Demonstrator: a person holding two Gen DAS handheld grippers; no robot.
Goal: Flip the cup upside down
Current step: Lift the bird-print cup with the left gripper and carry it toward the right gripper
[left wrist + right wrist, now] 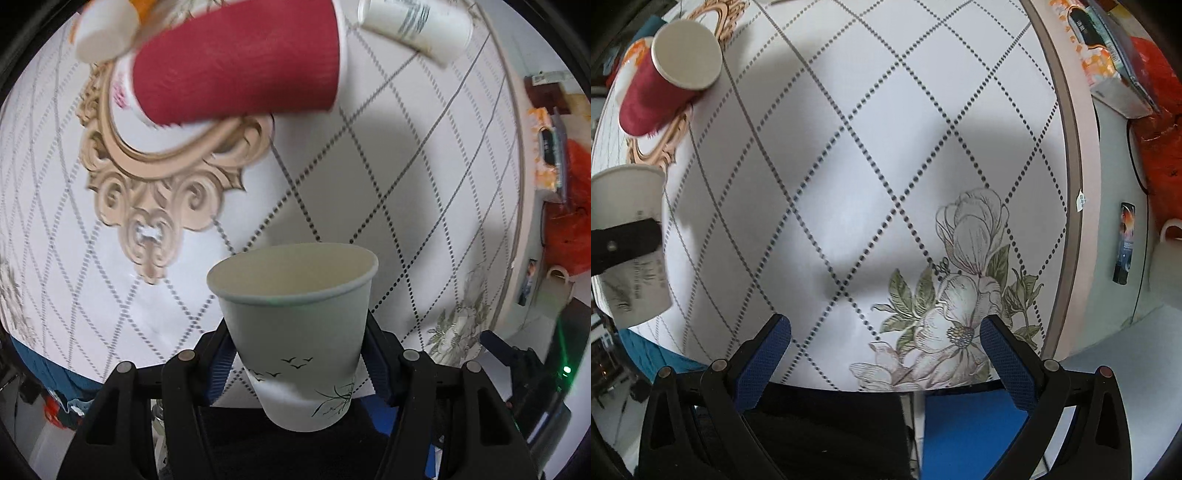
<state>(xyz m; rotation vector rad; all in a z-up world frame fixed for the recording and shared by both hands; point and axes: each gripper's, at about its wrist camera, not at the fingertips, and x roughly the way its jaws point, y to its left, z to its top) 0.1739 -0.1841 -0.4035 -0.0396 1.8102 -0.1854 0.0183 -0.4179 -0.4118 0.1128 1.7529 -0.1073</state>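
Observation:
My left gripper [297,354] is shut on a white paper cup [295,332] with small birds and grass printed on it. The cup is held above the round table [406,166], mouth facing away and upward. The same cup [628,240] shows at the left edge of the right wrist view, with a black finger across it. My right gripper [884,354] is open and empty over the table's near edge, above a flower print [960,288].
A red paper cup [240,59] stands on the table over a gold ornament print [162,177]; it also shows in the right wrist view [661,81]. A white bottle [417,26] is behind it. Boxes and red bags [1160,110] lie beyond the table's right rim.

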